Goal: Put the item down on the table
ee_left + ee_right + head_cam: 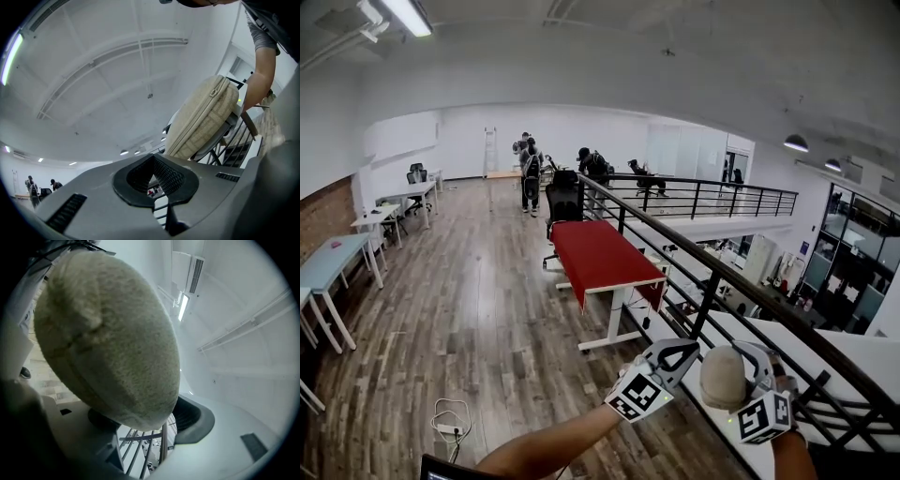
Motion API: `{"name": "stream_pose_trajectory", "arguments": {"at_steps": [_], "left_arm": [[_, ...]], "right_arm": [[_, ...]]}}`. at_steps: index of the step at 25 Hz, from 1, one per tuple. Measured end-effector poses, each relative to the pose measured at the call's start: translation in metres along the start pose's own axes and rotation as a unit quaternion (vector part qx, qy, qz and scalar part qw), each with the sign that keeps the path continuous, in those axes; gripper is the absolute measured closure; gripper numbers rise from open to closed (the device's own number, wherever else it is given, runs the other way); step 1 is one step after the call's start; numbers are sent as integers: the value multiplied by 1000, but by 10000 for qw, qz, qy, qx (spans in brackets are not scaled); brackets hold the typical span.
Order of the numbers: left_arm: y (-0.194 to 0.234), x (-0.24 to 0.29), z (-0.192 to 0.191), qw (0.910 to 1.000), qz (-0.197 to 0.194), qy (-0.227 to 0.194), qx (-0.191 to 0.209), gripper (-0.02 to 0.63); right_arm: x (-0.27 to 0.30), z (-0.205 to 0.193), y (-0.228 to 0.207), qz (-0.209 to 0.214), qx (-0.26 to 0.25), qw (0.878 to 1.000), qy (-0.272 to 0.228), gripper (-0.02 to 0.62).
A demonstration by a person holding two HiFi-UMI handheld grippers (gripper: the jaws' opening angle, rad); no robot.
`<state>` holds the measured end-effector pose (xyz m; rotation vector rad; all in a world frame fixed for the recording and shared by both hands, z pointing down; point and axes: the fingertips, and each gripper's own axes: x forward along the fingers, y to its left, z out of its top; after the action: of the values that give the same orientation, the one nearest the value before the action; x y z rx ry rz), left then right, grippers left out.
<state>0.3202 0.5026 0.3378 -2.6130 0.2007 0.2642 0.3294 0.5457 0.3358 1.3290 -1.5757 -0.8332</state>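
Note:
My right gripper is shut on a beige, rounded fabric pouch with a seam around it, held up in the air at the bottom right of the head view. In the right gripper view the pouch fills the space between the jaws of the right gripper. My left gripper hovers just left of it, its jaws closed to a point with nothing between them. The left gripper view looks up at the ceiling over that gripper, with the pouch to its upper right. A red-topped table stands ahead on the wooden floor.
A black railing runs diagonally along the right, with a drop beyond it. A black office chair stands behind the red table, and people stand at the far end. Light desks line the left wall. A cable lies on the floor.

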Motion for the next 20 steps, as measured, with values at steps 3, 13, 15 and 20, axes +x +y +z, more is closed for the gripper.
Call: {"name": "stream_pose_trajectory", "arguments": {"at_steps": [3,13,15,20], "left_arm": [[-2,35,-9,10000,34,59,-31,601],[-16,97,-17,9998,81,131,114,601],[-14,105,-24,9997,41,154,195,601],[25,129,-38,9997,83,213,103,601]], "right_arm": [[5,-34,-17,51,-11,10000,3,305],[6,-94,-48,31,53,9999,-146,305],[15,-101,-48,68,65,9998,-160,305],[51,-110,-74,130,50,9998,-140,305]]}}
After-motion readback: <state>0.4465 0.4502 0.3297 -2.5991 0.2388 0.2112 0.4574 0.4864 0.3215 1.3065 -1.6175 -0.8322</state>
